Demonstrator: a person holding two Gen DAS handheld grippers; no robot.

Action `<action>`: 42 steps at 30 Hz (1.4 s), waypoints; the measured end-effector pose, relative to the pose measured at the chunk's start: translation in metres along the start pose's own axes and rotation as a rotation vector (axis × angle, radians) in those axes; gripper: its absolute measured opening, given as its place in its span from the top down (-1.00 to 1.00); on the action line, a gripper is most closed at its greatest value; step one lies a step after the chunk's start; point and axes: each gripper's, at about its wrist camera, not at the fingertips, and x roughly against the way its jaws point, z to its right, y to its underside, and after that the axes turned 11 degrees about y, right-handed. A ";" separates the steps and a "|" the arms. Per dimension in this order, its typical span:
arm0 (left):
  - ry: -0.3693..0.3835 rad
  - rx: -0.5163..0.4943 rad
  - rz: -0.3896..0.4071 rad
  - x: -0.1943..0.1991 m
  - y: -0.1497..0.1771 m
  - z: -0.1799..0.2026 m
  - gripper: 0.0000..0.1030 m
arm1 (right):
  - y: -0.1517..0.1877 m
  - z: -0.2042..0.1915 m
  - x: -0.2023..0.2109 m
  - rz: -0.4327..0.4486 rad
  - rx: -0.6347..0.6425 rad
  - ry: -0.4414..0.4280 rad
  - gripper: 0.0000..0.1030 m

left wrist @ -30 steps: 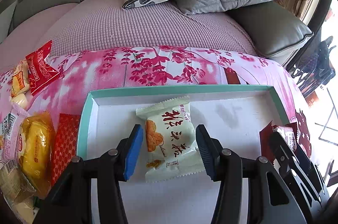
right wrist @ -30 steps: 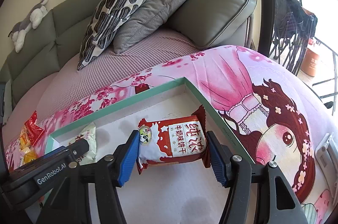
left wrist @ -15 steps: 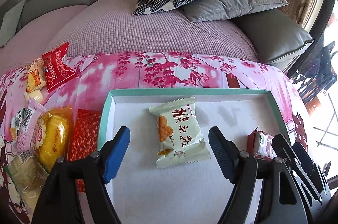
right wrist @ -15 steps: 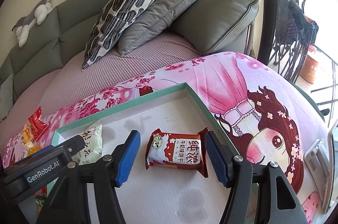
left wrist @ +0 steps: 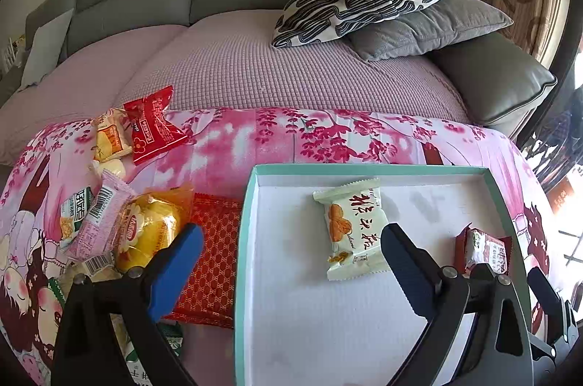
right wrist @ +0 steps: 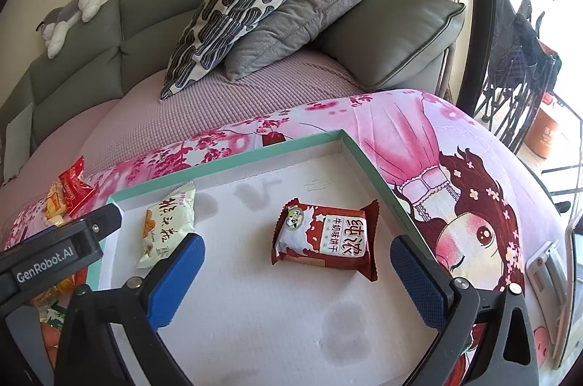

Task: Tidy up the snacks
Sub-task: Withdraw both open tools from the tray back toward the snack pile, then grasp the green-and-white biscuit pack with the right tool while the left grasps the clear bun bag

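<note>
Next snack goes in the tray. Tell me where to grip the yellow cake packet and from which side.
Grip the yellow cake packet across its puffy middle, coming from above with the left gripper. It lies flat, hemmed in by the pink packet and the red mesh-print packet, so side approaches look blocked.

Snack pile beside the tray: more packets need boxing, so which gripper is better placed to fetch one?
Probably left: the open left gripper sits next to the snack pile; the right gripper is across the tray.
</note>
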 end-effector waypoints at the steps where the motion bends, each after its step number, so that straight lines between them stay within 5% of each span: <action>1: 0.006 0.006 0.007 0.003 0.001 -0.002 -0.91 | 0.001 -0.001 0.002 0.001 -0.006 -0.011 -1.00; 10: 0.091 0.050 0.063 0.040 0.022 -0.030 -0.91 | 0.017 -0.016 0.022 -0.014 -0.009 -0.072 -1.00; 16: 0.084 0.062 0.132 0.068 0.041 -0.053 -0.91 | 0.033 -0.020 0.034 -0.057 -0.037 -0.111 -1.00; 23: -0.001 0.098 0.153 0.088 0.056 -0.088 -0.91 | 0.040 -0.028 0.042 -0.047 -0.010 -0.112 -1.00; 33: -0.156 0.244 0.139 0.121 0.067 -0.171 -0.91 | 0.043 -0.089 0.067 0.010 0.095 -0.245 -1.00; 37: -0.167 0.315 0.136 0.125 0.075 -0.196 -0.91 | 0.052 -0.122 0.078 -0.001 0.133 -0.333 -0.94; 42: -0.113 0.359 0.111 0.120 0.083 -0.208 -0.91 | 0.067 -0.159 0.080 -0.052 0.201 -0.397 -0.63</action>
